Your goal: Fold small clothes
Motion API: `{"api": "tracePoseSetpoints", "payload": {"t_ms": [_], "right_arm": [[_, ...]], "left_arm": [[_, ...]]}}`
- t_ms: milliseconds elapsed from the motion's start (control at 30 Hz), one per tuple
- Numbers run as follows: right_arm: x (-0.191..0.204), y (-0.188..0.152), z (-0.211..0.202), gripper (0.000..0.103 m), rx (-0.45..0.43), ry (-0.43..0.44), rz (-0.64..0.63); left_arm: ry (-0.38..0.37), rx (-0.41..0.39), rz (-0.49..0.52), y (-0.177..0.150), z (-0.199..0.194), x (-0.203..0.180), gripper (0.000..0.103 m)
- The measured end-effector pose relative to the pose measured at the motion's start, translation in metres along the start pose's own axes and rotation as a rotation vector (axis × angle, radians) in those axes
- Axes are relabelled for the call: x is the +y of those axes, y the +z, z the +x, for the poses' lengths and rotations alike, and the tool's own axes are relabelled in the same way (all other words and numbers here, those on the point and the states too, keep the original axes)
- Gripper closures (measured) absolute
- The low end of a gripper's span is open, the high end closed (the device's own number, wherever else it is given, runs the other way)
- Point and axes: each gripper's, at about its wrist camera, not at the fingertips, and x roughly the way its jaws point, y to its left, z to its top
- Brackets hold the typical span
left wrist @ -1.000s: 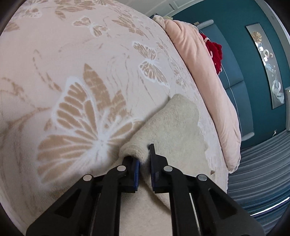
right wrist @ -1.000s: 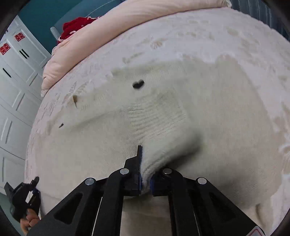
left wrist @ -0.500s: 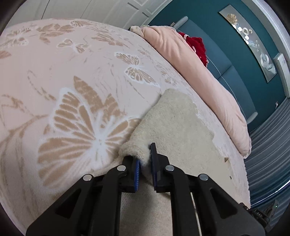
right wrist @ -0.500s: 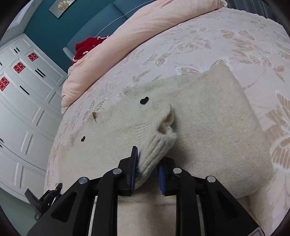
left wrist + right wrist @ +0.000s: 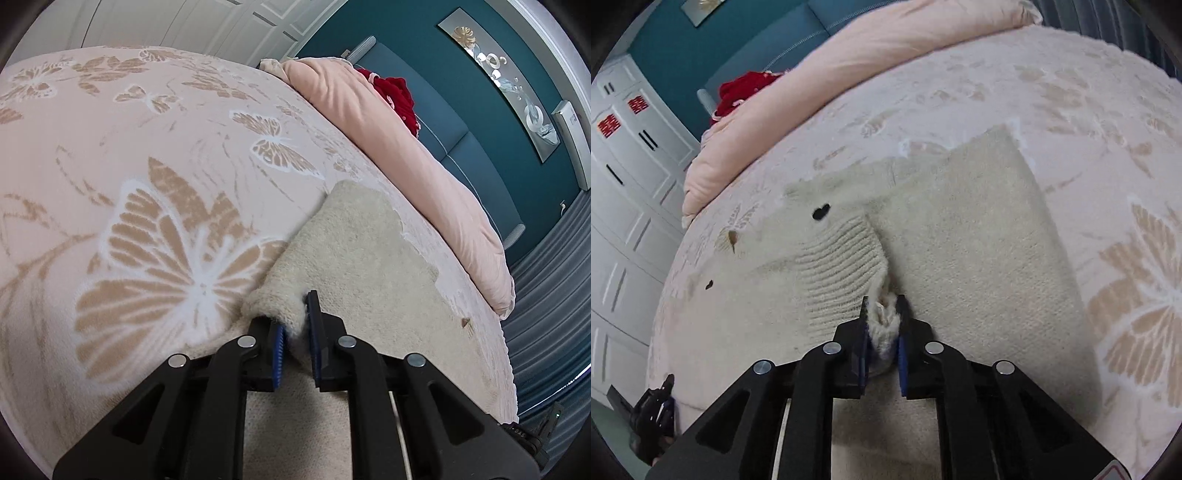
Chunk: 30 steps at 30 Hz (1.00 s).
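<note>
We pinch the cream sweater on the bed: left hand-held gripper squeezes its edge; right hand-held gripper, jaws just closing, squeezes its ribbed cuff.

— What sort of place is this?
— A home bedroom: a bed under a butterfly-patterned blanket, a rolled pink duvet, a padded headboard on a teal wall, and white panelled wardrobe doors alongside.

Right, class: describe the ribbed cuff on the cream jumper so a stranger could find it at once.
Start from the bed's butterfly blanket, then the cream jumper spread on it. The ribbed cuff lies on the jumper, its end pinched in the right tongs; its raised ridges set it apart from the fuzzy knit around it.
</note>
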Motion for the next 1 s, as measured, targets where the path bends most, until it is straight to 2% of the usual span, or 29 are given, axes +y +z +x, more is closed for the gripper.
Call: {"api": "tracePoseSetpoints", "payload": {"t_ms": [33, 67, 100, 133, 167, 200, 233, 300, 333, 367, 433, 500, 600, 700, 800, 867, 933, 1000], "right_arm": [[0.005, 0.001, -0.011, 0.086, -0.027, -0.074, 0.002], [0.011, 0.000, -0.025, 0.077, -0.077, -0.136, 0.009], [0.020, 0.000, -0.040, 0.077, -0.134, -0.163, 0.001], [0.030, -0.002, -0.052, 0.077, -0.176, -0.146, -0.018], [0.046, -0.002, -0.060, 0.082, -0.197, -0.098, -0.044], [0.069, -0.001, -0.061, 0.091, -0.190, -0.022, -0.089], [0.098, -0.003, -0.054, 0.094, -0.146, 0.058, -0.160], [0.169, -0.013, -0.025, 0.100, 0.020, 0.226, -0.328], [0.200, -0.020, -0.010, 0.101, 0.072, 0.299, -0.391], [0.230, -0.027, 0.006, 0.102, 0.112, 0.341, -0.452], [0.285, -0.039, 0.044, 0.102, 0.209, 0.372, -0.572], [0.326, -0.048, 0.079, 0.102, 0.291, 0.377, -0.634], [0.368, -0.055, 0.124, 0.102, 0.339, 0.307, -0.683], [0.387, -0.062, 0.170, 0.103, 0.370, 0.196, -0.702], [0.388, -0.054, 0.175, 0.103, 0.331, 0.199, -0.609], [0.373, -0.044, 0.153, 0.103, 0.286, 0.261, -0.511], [0.340, -0.039, 0.116, 0.103, 0.224, 0.326, -0.441], [0.290, -0.036, 0.078, 0.103, 0.168, 0.299, -0.393]], "left_arm": [[-0.002, -0.002, 0.000, 0.000, 0.000, 0.000, 0.091], [-0.005, -0.005, -0.001, -0.001, 0.000, 0.001, 0.091], [-0.006, -0.009, 0.000, -0.002, 0.000, 0.001, 0.091], [-0.006, -0.013, 0.002, -0.002, 0.000, 0.001, 0.091], [-0.005, -0.015, 0.005, -0.003, 0.000, 0.001, 0.091], [-0.003, -0.016, 0.007, -0.003, 0.000, 0.000, 0.091], [-0.004, -0.017, 0.008, -0.003, 0.000, 0.000, 0.091], [-0.011, -0.017, 0.003, -0.003, 0.000, 0.001, 0.091], [-0.016, -0.018, -0.001, -0.003, 0.000, 0.002, 0.091], [-0.021, -0.019, -0.004, -0.003, 0.000, 0.003, 0.091], [-0.032, -0.022, -0.010, -0.003, 0.000, 0.004, 0.091], [-0.043, -0.025, -0.016, -0.003, 0.000, 0.007, 0.091], [-0.049, -0.031, -0.013, -0.004, 0.000, 0.007, 0.091], [-0.047, -0.036, -0.006, -0.005, 0.002, 0.006, 0.091], [-0.052, -0.039, -0.003, -0.005, 0.002, 0.006, 0.091], [-0.053, -0.039, -0.003, -0.005, 0.002, 0.006, 0.091], [-0.051, -0.039, -0.002, -0.005, 0.001, 0.005, 0.091], [-0.049, -0.038, -0.001, -0.005, 0.002, 0.005, 0.091]]}}
